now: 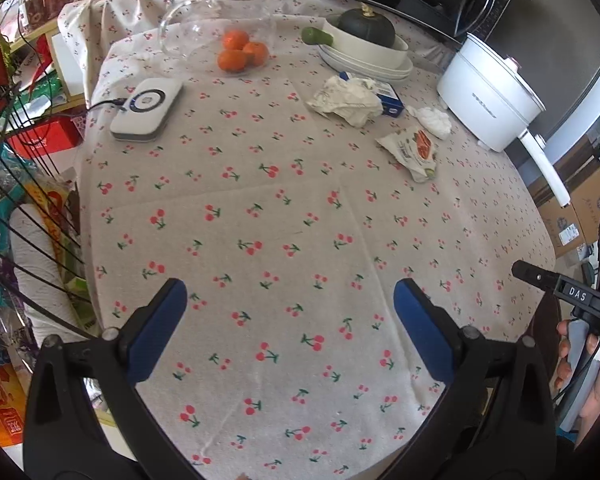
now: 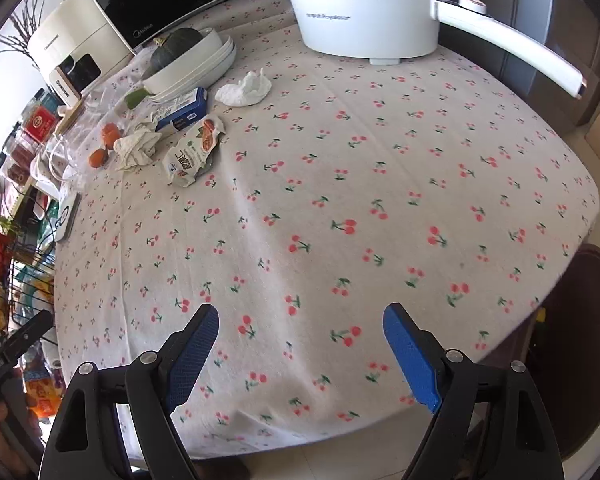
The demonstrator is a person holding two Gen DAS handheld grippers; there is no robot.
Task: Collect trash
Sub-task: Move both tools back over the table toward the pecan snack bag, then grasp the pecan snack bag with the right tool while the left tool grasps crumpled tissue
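Above the near bench edge both grippers, left (image 1: 290, 300) and right (image 2: 300, 324), hover with jaws wide (empty), well short of the snack wrapper (image 2: 194, 152).

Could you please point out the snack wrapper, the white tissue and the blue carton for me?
snack wrapper (image 2: 194, 152), right wrist view, middle of its printed face.
white tissue (image 2: 245, 89), right wrist view, centre of the wad.
blue carton (image 2: 188, 110), right wrist view, its blue side.

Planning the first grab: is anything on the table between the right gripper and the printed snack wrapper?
Nothing visible. Only bare cherry-print tablecloth lies between the open right gripper and the snack wrapper; the crumpled tissue and blue carton sit beyond it.
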